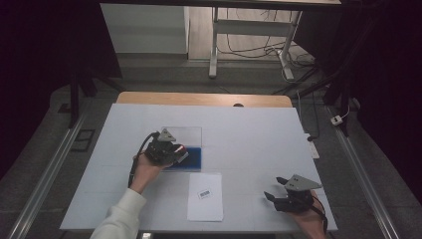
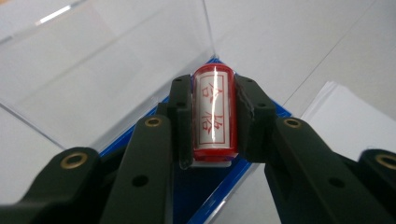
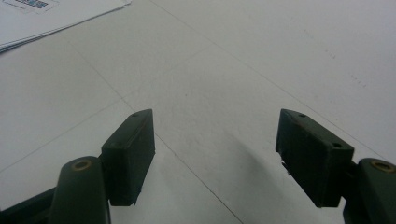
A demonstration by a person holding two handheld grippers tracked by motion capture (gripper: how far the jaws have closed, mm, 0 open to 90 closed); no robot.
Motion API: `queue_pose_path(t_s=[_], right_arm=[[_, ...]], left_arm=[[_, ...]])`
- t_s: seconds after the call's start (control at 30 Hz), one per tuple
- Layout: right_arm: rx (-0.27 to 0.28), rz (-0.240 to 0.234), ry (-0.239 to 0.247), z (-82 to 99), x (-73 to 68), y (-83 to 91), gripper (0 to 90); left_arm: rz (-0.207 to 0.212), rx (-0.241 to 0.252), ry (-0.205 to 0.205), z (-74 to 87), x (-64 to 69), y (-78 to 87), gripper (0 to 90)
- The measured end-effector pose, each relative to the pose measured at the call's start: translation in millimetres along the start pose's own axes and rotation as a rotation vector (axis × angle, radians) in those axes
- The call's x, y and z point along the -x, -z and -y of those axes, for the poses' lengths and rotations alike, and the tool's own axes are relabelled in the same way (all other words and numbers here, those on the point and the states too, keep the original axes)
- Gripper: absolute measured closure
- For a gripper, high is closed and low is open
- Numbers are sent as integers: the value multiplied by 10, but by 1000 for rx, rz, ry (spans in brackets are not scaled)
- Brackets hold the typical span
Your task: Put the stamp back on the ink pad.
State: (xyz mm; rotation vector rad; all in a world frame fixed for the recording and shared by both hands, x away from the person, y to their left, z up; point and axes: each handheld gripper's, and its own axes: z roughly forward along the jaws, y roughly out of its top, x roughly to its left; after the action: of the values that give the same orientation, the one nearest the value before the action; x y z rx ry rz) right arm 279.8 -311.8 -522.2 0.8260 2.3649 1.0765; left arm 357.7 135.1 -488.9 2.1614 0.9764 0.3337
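Note:
My left gripper is shut on a red stamp, a clear red cylinder with red characters on a white face. It hangs just over the blue ink pad of a box with an open clear lid. In the high view the left gripper sits at the blue pad near the table's middle. My right gripper stands open above the bare white table, nothing between its jaws. The high view shows the right gripper low at the front right.
A stack of white paper with a small printed label lies in front of the box, between the two hands. The white table cover stretches to the wooden far edge. Table legs and cables stand beyond it.

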Motion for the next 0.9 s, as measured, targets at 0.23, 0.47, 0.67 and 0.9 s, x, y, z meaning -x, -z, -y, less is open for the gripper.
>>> queue_pose_path(t_s=[0.23, 0.47, 0.67, 0.9], right_arm=[[-2, -7, 3, 3, 2, -7, 279], [-4, -5, 7, 8, 3, -9, 279], [-5, -10, 7, 8, 2, -10, 279], [-5, -6, 8, 9, 4, -3, 279]], left_arm=[[-10, -28, 6, 30, -25, -70, 697], [-11, -31, 1, 36, -18, -102, 695], [-15, -32, -7, 35, -8, -108, 690], [-34, -12, -11, 20, 16, -91, 500]])
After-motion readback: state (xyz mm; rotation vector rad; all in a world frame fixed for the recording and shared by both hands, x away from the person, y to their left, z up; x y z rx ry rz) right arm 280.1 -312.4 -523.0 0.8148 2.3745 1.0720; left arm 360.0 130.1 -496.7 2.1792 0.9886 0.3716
